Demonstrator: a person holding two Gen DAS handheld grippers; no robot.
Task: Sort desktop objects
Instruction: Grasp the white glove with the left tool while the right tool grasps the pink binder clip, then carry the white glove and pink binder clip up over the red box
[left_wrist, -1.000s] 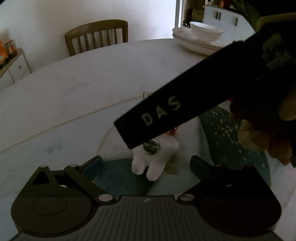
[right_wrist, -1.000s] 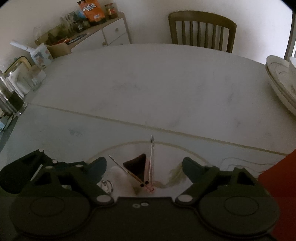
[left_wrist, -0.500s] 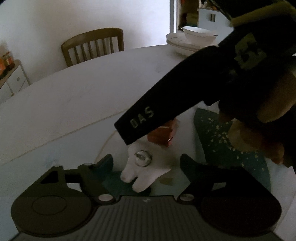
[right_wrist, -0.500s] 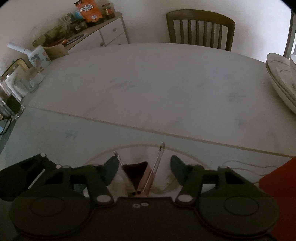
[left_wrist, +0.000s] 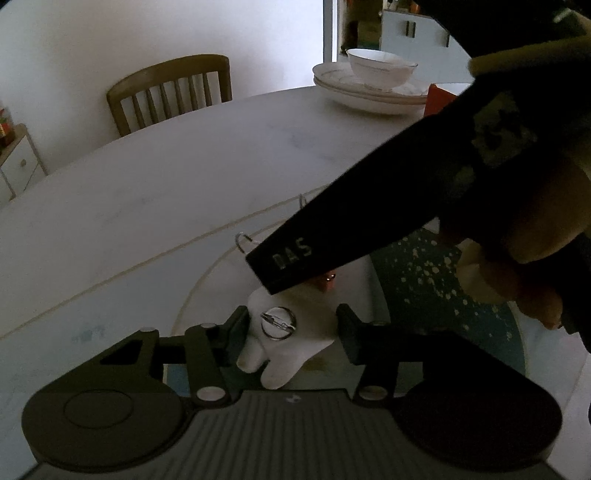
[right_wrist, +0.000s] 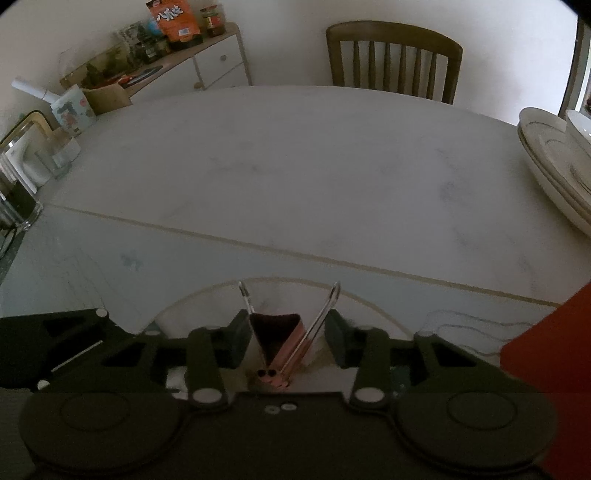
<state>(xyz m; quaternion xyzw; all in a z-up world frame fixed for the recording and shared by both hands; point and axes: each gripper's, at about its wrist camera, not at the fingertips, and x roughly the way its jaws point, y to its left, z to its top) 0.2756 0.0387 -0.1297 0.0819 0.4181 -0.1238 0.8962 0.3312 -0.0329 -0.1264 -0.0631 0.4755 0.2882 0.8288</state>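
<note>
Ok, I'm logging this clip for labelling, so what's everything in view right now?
Binder clip: one, pink, between the right fingers, handles splayed.
Tooth toy: one, white, between the left fingers.
Mat: one, teal speckled, right of the toy.
Plates: a white stack with a bowl on top, far table edge.
Chair: one, wooden, behind the table.
Cabinet: one, white, cluttered.
Left gripper: open.
Right gripper: nearly closed on the clip.

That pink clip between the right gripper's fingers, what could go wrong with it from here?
The right gripper closes on the binder clip by its splayed wire handles, so it might twist or spring out. The white tooth-shaped toy lies right beneath, between the left gripper's fingers, so both tools crowd one spot and could bump. A dropped clip might skid across the glass turntable.
</note>
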